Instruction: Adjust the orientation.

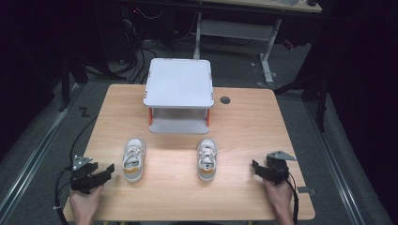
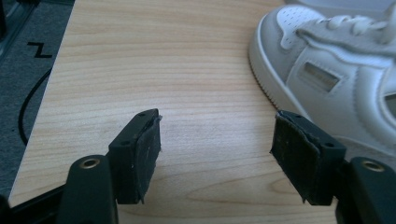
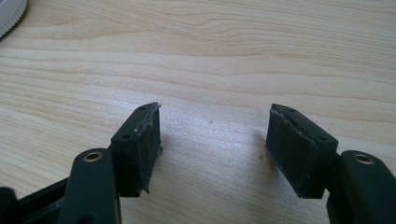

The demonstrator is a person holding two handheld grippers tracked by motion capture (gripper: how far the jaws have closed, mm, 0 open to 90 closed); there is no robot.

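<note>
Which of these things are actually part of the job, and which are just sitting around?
Part of the job:
- left shoe
- right shoe
- left gripper, open
- right gripper, open
- likely the two-tier white rack

Just lying about:
- cables on the floor
- desk behind

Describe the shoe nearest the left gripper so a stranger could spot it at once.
On the wooden table, in front of the white two-tier shelf, two white sneakers lie apart. It is the left sneaker, closest to the left gripper, and it sits farther out from the shelf than the right sneaker.
</note>
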